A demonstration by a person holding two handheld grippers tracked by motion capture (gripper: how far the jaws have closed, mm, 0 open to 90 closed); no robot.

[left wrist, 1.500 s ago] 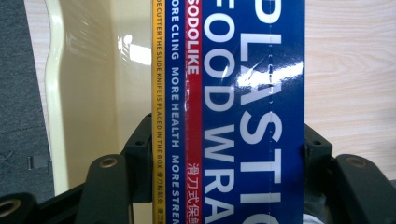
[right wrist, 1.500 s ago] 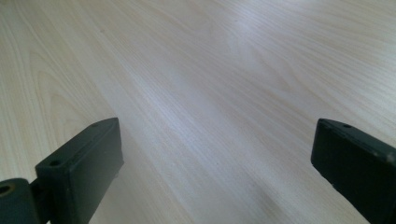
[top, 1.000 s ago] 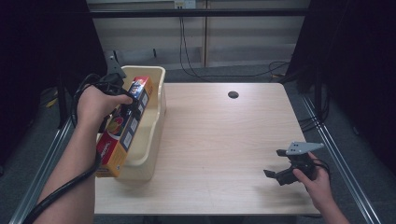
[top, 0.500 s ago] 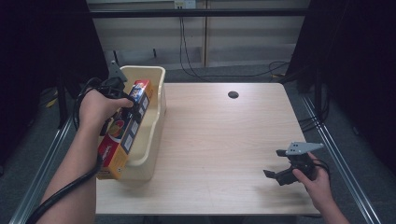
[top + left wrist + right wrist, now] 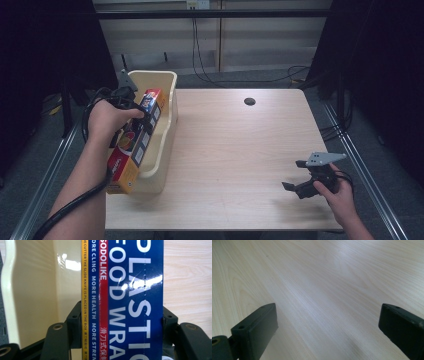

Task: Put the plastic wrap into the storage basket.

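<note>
Where the high view looks down, the left tool point(image 5: 137, 114) is clamped on the plastic wrap box point(image 5: 134, 145), whose long axis runs along the cream bin point(image 5: 167, 130), near end over the rim; the right tool point(image 5: 300, 175) rests well apart on the desk point(image 5: 235, 150). From the left gripper view, both jaws press the box's sides point(image 5: 125, 290). Across the right gripper view, the jaws stand apart, nothing between them.

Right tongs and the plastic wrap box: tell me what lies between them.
Bare wooden table, the high view shows, plus the near wall of the cream bin that holds the box. The right tongs stand open over bare wood.
</note>
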